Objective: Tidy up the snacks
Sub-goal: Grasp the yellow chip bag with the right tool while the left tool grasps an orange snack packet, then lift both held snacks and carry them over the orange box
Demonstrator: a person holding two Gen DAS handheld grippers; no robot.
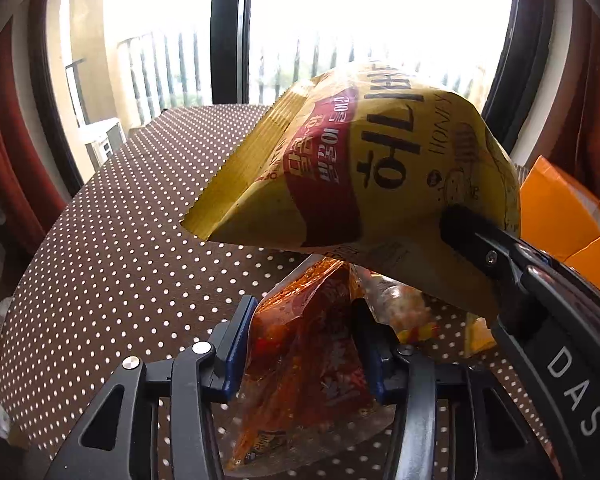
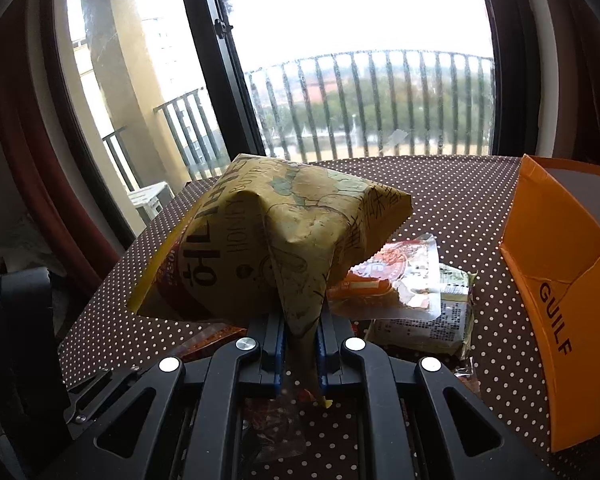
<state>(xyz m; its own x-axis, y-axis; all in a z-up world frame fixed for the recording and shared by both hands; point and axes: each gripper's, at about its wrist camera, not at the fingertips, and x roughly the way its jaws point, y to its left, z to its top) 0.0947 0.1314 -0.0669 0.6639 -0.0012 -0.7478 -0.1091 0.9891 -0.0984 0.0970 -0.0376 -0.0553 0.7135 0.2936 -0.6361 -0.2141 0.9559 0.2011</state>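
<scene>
- A brown table with white polka dots [image 2: 460, 200] stands before a large window with balcony railings [image 2: 360, 104].
- An orange cardboard box [image 2: 560, 280] stands open, to the right of the right gripper's fingers.
- A yellow snack bag [image 2: 268, 240] hangs lifted above the table; its long axis runs left to right, the serrated end pointing left.
- The right gripper [image 2: 300, 344] is clamped tight on a pinched fold of the yellow snack bag, which bulges beyond its fingertips.
- A red-orange snack packet [image 1: 304, 344] sits between the left gripper [image 1: 304, 320] fingers, which are narrowed around it; the pads seem to press its sides.
- Two flat packets [image 2: 412, 292] lie just right of the right fingers.
</scene>
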